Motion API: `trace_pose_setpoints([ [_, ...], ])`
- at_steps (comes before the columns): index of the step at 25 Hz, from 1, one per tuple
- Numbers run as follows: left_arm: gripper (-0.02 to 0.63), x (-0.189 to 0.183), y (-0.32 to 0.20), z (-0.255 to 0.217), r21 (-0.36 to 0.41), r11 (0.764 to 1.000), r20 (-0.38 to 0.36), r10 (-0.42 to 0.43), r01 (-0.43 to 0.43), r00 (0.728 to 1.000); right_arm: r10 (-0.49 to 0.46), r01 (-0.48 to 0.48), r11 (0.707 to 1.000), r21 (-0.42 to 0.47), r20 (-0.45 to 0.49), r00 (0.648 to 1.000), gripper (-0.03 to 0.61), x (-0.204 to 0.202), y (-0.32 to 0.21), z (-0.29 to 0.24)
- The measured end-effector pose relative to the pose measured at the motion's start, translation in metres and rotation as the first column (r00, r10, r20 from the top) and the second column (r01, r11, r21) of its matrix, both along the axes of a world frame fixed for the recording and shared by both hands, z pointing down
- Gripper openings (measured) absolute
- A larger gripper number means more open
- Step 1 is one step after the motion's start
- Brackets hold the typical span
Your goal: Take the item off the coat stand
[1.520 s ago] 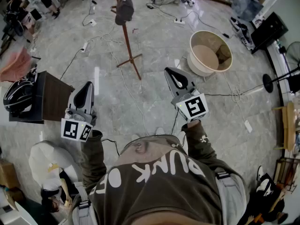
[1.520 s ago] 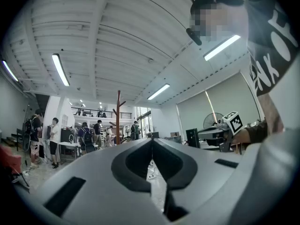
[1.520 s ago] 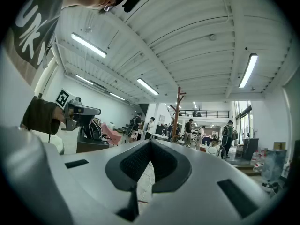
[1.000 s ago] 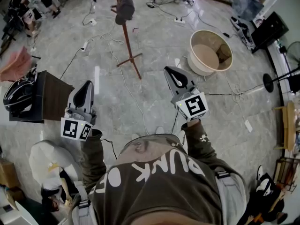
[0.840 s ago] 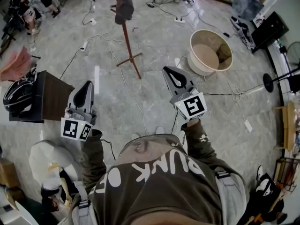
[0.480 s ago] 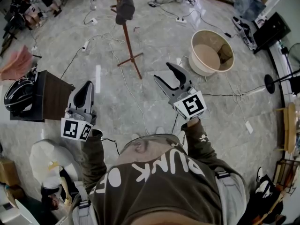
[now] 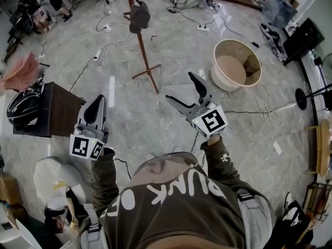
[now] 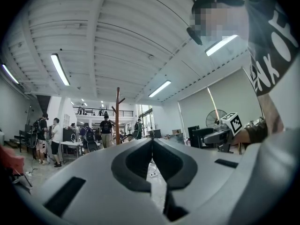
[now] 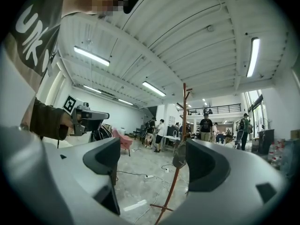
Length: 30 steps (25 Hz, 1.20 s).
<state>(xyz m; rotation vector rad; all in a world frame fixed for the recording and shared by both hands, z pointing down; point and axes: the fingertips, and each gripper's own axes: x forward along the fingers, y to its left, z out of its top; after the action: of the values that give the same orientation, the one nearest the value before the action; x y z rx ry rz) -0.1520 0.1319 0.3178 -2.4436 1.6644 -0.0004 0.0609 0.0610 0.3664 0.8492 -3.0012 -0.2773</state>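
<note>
A brown wooden coat stand (image 7: 141,41) rises from the marble floor at the far side. A dark cap-like item (image 7: 139,15) hangs near its top. The stand (image 9: 183,125) and the item (image 9: 179,155) also show between the jaws in the right gripper view, still far off. My right gripper (image 7: 180,87) is held in mid-air well short of the stand; its jaws are opening wide with nothing between them. My left gripper (image 7: 98,100) hangs lower left, jaws shut and empty, with the stand (image 8: 117,114) small in its distance.
A round beige tub (image 7: 237,64) stands to the right of the stand. Cables and power strips (image 7: 120,51) trail over the floor around its foot. A dark side table (image 7: 59,105) with a black bag (image 7: 23,105) is at left. A person (image 7: 52,180) crouches lower left.
The right gripper's jaws have gone from shut to wide open, and it has turned a little toward the stand. The left gripper has stayed put and shut.
</note>
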Motion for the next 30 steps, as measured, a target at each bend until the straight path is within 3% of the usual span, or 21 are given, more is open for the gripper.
trace_pose_setpoints([
  [16,0.006,0.065,-0.03,0.011,-0.036,0.999,0.0,-0.034,0.034,0.999,-0.045,0.045,0.999,-0.01,-0.006,0.999,0.423,0.059,-0.049,0.009],
  [24,0.006,0.051,-0.071,0.018,-0.05,0.999,-0.006,-0.021,0.02,1.0,-0.023,0.022,0.999,-0.031,-0.013,1.0,0.424,0.05,-0.086,0.018],
  [30,0.006,0.016,-0.121,0.025,-0.047,0.999,-0.027,0.015,-0.016,1.0,0.013,-0.014,1.0,-0.027,-0.018,1.0,0.424,0.018,-0.128,0.02],
])
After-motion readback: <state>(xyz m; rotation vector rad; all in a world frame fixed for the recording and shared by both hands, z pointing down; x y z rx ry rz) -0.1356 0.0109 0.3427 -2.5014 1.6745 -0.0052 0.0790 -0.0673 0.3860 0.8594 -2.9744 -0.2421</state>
